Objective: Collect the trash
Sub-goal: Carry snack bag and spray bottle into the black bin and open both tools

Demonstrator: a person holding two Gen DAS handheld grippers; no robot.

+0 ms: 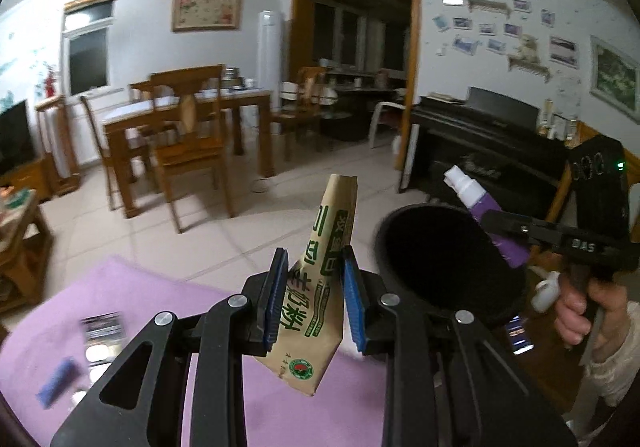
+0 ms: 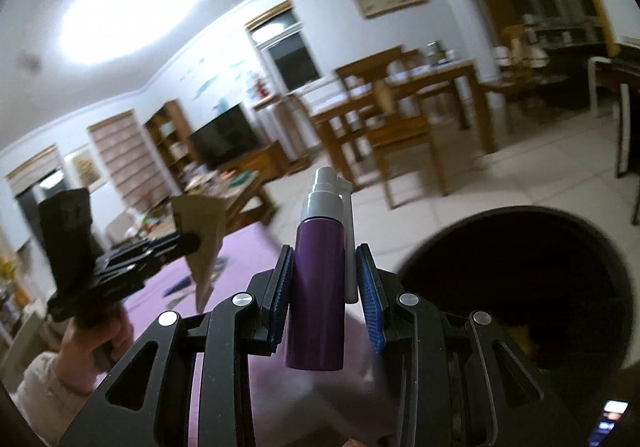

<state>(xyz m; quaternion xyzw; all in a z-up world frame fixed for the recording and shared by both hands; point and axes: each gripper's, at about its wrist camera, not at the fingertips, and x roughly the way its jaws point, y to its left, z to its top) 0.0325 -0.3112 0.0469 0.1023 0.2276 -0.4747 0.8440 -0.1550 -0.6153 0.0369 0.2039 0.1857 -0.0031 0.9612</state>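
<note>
My left gripper [image 1: 314, 279] is shut on a tan paper packet [image 1: 320, 287] with green printing, held upright above the purple cloth. My right gripper [image 2: 326, 279] is shut on a purple spray bottle [image 2: 320, 287] with a white pump top. A round black bin [image 1: 448, 267] opens just right of the left gripper. In the left wrist view the right gripper [image 1: 504, 223] holds the spray bottle [image 1: 488, 215] over the bin's far rim. In the right wrist view the bin [image 2: 520, 287] lies to the right, and the left gripper [image 2: 192, 243] with the packet [image 2: 204, 243] is at the left.
A purple cloth [image 1: 160, 311] covers the surface below, with a blue item [image 1: 56, 383] and a dark packet [image 1: 104, 327] at its left. A small white bottle [image 1: 546, 291] sits by the person's hand [image 1: 588, 307]. Wooden dining table and chairs [image 1: 180, 127] stand beyond on the tiled floor; a black piano [image 1: 480, 143] is at the right.
</note>
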